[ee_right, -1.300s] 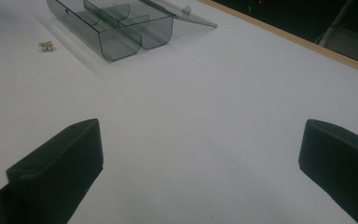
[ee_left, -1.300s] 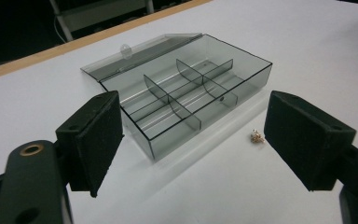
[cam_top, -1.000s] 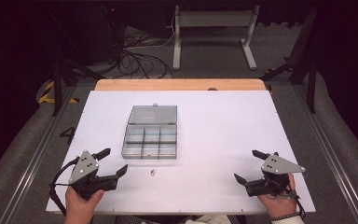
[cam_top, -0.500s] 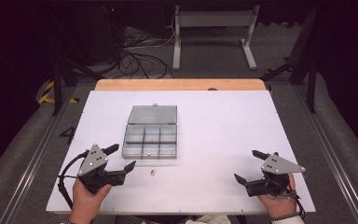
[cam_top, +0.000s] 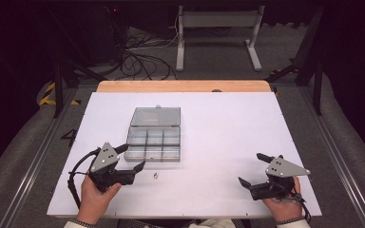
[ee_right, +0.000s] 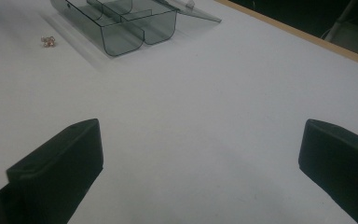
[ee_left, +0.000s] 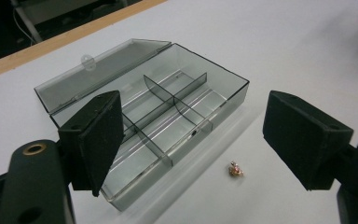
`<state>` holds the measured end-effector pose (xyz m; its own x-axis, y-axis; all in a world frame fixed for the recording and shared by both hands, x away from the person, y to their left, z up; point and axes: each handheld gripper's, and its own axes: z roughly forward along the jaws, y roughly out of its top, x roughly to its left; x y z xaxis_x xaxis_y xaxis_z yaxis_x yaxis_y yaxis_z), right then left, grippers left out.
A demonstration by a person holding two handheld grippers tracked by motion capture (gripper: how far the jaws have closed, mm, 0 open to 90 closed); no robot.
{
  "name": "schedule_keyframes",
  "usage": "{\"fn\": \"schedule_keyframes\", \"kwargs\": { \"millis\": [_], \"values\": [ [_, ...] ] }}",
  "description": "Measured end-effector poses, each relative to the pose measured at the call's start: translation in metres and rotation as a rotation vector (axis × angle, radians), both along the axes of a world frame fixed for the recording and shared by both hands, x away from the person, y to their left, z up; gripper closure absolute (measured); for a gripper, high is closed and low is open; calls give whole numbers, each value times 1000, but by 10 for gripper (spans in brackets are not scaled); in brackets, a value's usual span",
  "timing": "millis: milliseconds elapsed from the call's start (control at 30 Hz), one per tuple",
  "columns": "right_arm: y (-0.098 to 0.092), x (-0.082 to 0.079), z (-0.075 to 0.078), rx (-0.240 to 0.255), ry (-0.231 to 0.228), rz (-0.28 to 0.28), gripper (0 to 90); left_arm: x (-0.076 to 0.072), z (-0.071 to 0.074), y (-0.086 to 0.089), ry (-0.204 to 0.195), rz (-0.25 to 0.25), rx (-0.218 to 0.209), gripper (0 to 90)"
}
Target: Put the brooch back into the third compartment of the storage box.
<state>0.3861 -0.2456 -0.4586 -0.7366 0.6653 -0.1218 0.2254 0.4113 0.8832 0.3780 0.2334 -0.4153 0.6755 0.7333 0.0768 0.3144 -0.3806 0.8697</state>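
Note:
A clear grey compartment box (cam_top: pixel 154 137) (ee_left: pixel 168 112) (ee_right: pixel 121 23) lies open mid-table, its lid (cam_top: pixel 156 116) folded flat at the far side and its cells empty. A tiny gold-pink trinket (cam_top: pixel 155 176) (ee_left: pixel 235 169) (ee_right: pixel 49 41) rests on the white tabletop just in front of the box. My left gripper (cam_top: pixel 130 158) (ee_left: pixel 193 144) is open, close to the box's near left corner, with the trinket lying between and beyond its jaws. My right gripper (cam_top: pixel 253 168) (ee_right: pixel 200 163) is open over bare table at the near right, holding nothing.
The white table (cam_top: pixel 218 128) has a wooden strip (cam_top: pixel 185 86) along its far edge. Beyond it are cables (cam_top: pixel 142 57) and a metal stand (cam_top: pixel 218 28) on the floor. Rails run along both table sides.
My left gripper has moved right and forward toward the box and trinket. The right gripper has stayed where it was.

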Motion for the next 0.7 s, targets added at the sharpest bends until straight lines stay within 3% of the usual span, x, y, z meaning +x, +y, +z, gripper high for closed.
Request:
{"fn": "schedule_keyframes", "kwargs": {
  "millis": [700],
  "values": [
    [0, 0, 0, 4, 4, 4, 6, 16, 1, -23, 21, -47, 34, 210]
  ]
}}
